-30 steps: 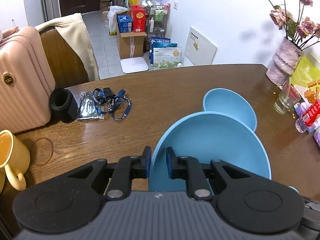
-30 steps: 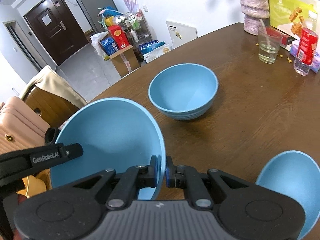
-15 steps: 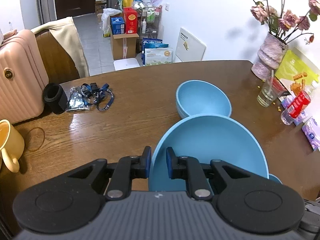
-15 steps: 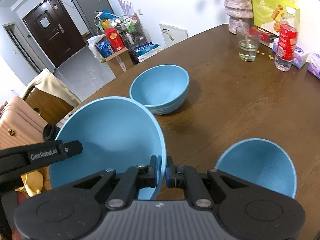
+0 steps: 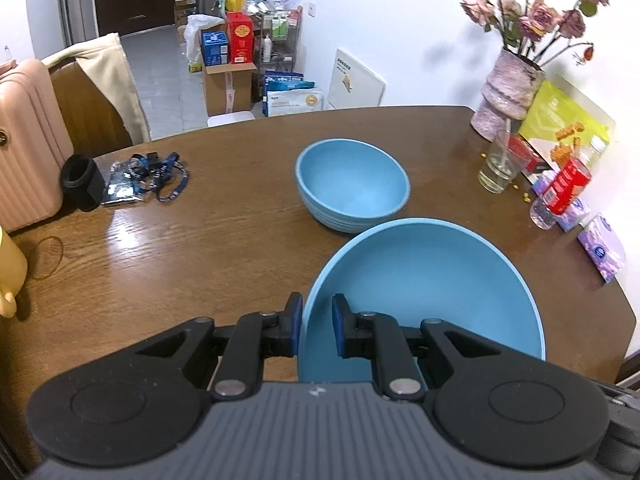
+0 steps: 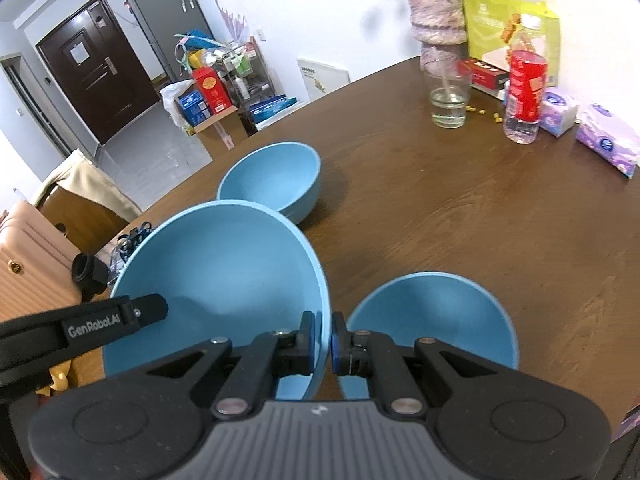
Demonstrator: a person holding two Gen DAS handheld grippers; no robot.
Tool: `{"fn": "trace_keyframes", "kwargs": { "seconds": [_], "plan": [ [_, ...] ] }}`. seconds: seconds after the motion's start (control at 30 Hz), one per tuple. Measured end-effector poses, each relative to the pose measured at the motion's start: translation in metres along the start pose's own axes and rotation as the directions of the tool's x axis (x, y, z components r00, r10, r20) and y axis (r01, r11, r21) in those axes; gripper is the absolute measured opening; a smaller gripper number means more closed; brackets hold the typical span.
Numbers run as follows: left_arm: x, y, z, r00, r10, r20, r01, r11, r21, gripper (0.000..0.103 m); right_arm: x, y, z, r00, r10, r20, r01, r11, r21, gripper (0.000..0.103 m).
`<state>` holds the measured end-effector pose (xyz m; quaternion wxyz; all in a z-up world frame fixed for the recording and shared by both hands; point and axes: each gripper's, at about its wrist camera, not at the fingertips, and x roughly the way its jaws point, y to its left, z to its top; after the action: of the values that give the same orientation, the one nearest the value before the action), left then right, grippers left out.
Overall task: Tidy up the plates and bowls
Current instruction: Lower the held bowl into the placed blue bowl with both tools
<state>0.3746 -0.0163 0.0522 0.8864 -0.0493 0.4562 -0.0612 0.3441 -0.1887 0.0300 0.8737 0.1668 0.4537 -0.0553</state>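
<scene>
Illumination is even and bright, apparently from overhead room light. The wooden table (image 5: 224, 236) carries a broad white glare patch ahead and to the left of the left gripper (image 5: 316, 330). The flowers (image 5: 532, 16) cast soft grey shadows on the white wall (image 5: 400, 20) behind them. The far bowl (image 6: 272, 178) throws a dim shadow to its right on the tabletop. Focus is sharp throughout, with no motion blur visible. Strong fisheye distortion bends the table edge and door frame (image 6: 52, 80); black vignetting fills the corners. The right gripper (image 6: 323, 342) body closest to the lens reads dark, with little surface detail.
</scene>
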Motion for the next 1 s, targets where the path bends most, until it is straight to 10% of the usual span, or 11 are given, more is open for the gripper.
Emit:
{"fn": "trace_keyframes", "kwargs": {
  "seconds": [1.0],
  "plan": [
    [0.033, -0.093, -0.036, 0.994, -0.077, -0.079, 0.083, 0.993, 0.081, 0.016, -0.009, -0.095, -0.009, 0.994, -0.113, -0.007, 0.113, 0.991, 0.074, 0.008]
  ]
}}
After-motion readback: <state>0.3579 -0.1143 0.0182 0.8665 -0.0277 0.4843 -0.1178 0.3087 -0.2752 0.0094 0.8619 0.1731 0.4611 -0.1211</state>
